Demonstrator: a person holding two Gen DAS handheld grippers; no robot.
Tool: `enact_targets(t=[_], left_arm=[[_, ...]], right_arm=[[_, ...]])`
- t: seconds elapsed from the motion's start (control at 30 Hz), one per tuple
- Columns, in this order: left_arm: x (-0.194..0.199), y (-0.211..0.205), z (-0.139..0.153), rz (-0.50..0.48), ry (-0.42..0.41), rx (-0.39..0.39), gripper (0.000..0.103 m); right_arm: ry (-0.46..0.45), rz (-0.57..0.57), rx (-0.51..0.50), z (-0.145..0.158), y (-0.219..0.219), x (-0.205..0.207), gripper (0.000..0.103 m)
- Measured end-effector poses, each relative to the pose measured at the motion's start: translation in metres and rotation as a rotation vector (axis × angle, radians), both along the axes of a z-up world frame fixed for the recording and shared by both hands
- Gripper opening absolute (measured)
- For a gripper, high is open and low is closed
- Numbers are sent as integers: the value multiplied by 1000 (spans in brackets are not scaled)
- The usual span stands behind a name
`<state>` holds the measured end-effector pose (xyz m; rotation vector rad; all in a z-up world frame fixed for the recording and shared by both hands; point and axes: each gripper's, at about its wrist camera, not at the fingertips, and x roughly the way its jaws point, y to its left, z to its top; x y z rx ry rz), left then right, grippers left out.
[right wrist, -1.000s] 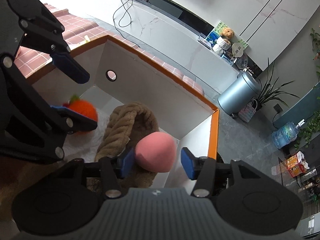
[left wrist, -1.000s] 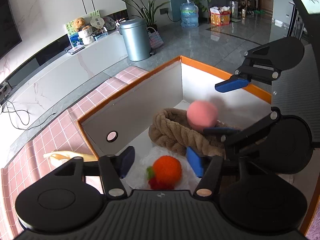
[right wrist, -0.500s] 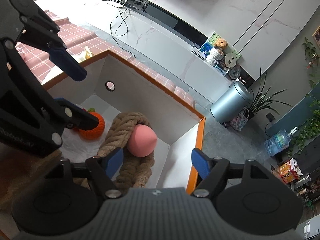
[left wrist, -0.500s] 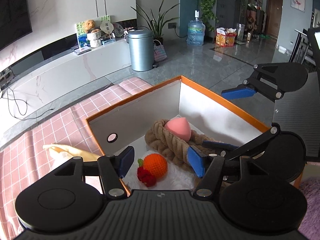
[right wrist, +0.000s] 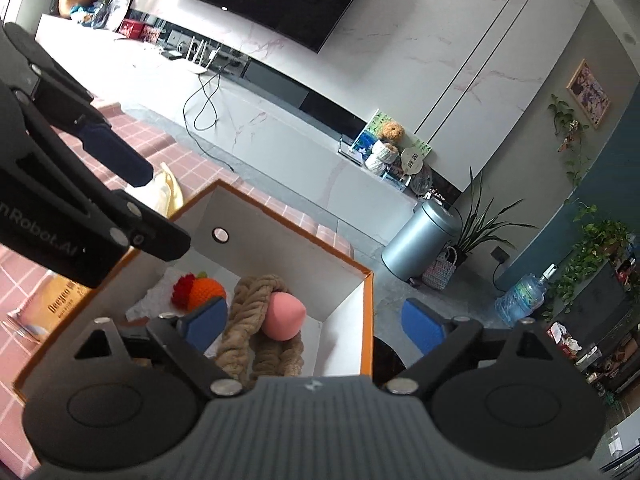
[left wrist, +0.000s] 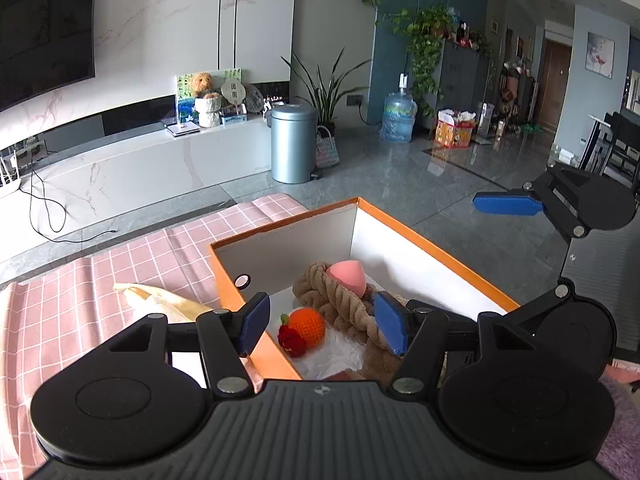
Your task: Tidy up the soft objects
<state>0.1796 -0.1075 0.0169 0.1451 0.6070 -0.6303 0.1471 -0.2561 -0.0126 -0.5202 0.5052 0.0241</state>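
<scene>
An orange-rimmed white box point(left wrist: 436, 252) point(right wrist: 366, 312) holds a pink soft peach point(left wrist: 350, 278) point(right wrist: 282, 316) resting on a brown braided plush ring point(left wrist: 344, 308) point(right wrist: 244, 320), and an orange knitted fruit with a red tuft point(left wrist: 306, 326) point(right wrist: 200, 290) on white plastic. My left gripper point(left wrist: 322, 322) is open and empty, above the box's near side. My right gripper point(right wrist: 316, 322) is open wide and empty, above the box's right part. A yellow cloth point(left wrist: 160, 300) point(right wrist: 166, 194) lies on the pink checked tablecloth left of the box.
The pink checked tablecloth point(left wrist: 80, 292) covers the table. A printed card point(right wrist: 60, 300) lies by the box's left side. A purple fuzzy surface point(left wrist: 620, 420) shows at the right. A grey bin point(left wrist: 294, 144) and a white TV bench point(left wrist: 140, 164) stand beyond.
The right gripper opened and let the pink peach go onto the plush ring. Both grippers have lifted up and back from the box.
</scene>
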Motion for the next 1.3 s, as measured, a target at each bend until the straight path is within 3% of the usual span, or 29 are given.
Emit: enact_targets(t=[0.33,0.63,0.77,1.07,1.3], left_arm=[[-39,56,4,94,-38,-69,72],[-65,115,-8,239,-76,-125,71],[-76,139,-21,308,-84,-132,71],[-92,185,-62,423,48,-134,66],[-90,188,-76,441,65,-114,65]], right_arm=[[-92,-15,133,-3,55,-48,94],[-142,-45,247,-14,103,-74,94],[-130,-47,293,-29,122,-85,94],[-71,58,233,-62,155,-92,93],[12,72,227,-78,162,-79,79]])
